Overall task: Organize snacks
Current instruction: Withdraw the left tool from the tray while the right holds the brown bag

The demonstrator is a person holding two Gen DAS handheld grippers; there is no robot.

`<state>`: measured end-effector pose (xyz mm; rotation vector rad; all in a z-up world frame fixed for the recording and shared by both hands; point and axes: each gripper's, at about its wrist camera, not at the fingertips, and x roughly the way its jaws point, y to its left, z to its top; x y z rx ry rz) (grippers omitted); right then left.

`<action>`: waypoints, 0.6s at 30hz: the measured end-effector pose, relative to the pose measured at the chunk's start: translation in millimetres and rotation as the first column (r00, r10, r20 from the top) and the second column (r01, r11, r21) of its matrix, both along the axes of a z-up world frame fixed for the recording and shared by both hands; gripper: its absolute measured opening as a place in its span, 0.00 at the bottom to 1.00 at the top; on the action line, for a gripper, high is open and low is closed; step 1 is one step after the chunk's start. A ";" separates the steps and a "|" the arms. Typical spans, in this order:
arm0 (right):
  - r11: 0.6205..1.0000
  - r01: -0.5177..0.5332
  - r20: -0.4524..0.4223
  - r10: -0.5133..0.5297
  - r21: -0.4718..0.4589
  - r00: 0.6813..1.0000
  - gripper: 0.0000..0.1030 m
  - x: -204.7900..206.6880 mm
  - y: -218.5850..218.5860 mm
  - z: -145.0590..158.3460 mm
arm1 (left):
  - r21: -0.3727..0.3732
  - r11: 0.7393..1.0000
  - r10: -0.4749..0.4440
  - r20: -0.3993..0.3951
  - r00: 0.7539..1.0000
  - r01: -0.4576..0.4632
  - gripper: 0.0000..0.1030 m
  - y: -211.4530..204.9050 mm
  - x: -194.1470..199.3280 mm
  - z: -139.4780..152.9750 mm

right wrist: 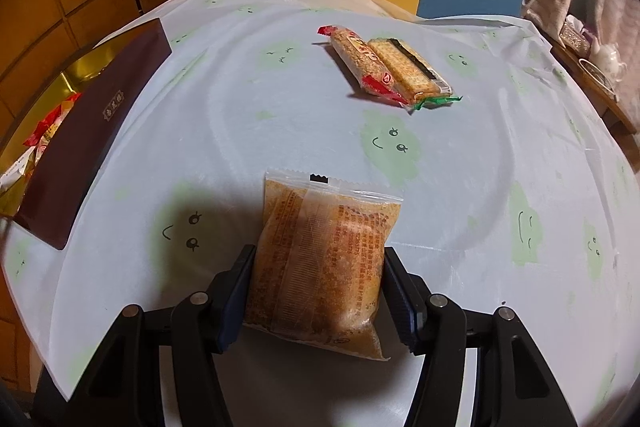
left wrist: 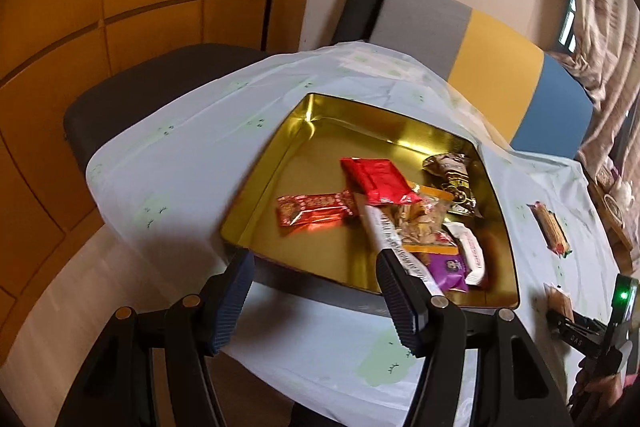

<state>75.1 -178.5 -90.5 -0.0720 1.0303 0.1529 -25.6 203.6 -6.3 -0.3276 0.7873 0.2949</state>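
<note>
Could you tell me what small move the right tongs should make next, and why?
Probably lift the brown snack packet and carry it left toward the gold tin. The right tongs already bracket it on both sides, and the other snacks lie in that tin.

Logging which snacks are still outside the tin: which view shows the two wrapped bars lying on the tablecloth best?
The right wrist view: the two wrapped bars lie side by side in plain sight, red and green wrapper ends visible. The left wrist view shows them only small and blurred near its right edge, beyond the gold tin.
</note>
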 end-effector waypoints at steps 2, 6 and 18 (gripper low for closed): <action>1.000 -0.001 0.005 0.001 0.001 1.000 0.59 -0.1 -0.2 -0.3 | -0.013 1.000 -0.001 -0.003 1.000 0.001 0.63 1.4 -2.5 -2.8; 1.000 0.009 0.011 -0.009 0.000 1.000 0.59 -2.0 0.4 -0.3 | -0.018 0.999 -0.038 -0.010 0.999 0.037 0.63 -6.0 -3.7 -7.7; 0.999 -0.004 -0.013 0.004 0.049 1.000 0.59 -4.5 16.7 3.6 | 0.041 0.990 -0.139 0.005 0.990 0.138 0.57 -35.3 -3.5 -5.8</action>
